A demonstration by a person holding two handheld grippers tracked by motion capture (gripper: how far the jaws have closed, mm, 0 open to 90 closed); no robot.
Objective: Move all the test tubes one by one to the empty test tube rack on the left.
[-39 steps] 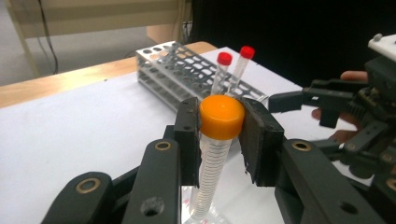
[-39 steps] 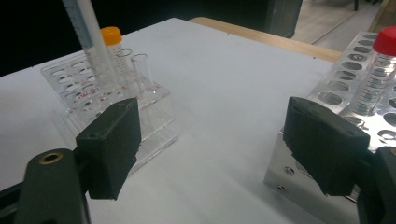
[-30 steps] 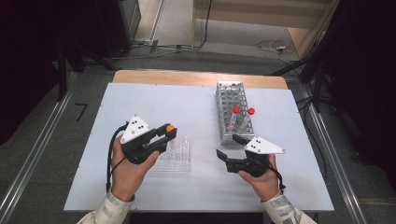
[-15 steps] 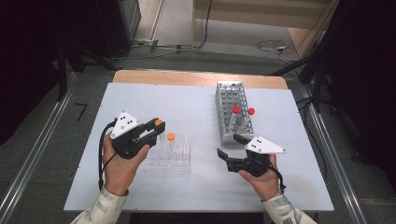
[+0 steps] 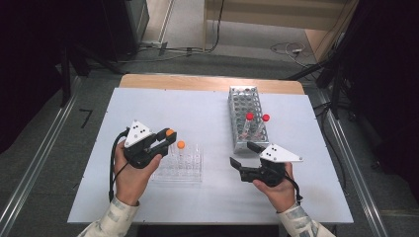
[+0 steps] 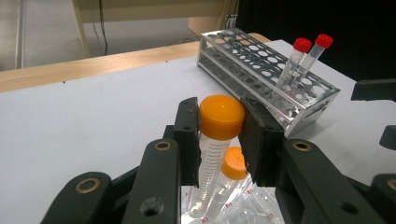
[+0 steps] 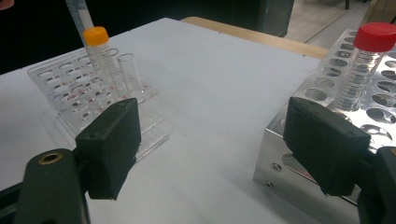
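The left gripper (image 6: 219,135) clamps an orange-capped tube (image 6: 215,144) above the clear rack (image 5: 183,165), while the right gripper (image 5: 242,155), at the rack's 3 o'clock, stands wide and empty.

Even, bright overhead light falls on the white table (image 5: 207,113), while the room around it sinks into near-black. Shadows on the table are faint. The metal rack (image 6: 261,65) glints mildly. Both gripper views are soft, their near black jaws blurred.
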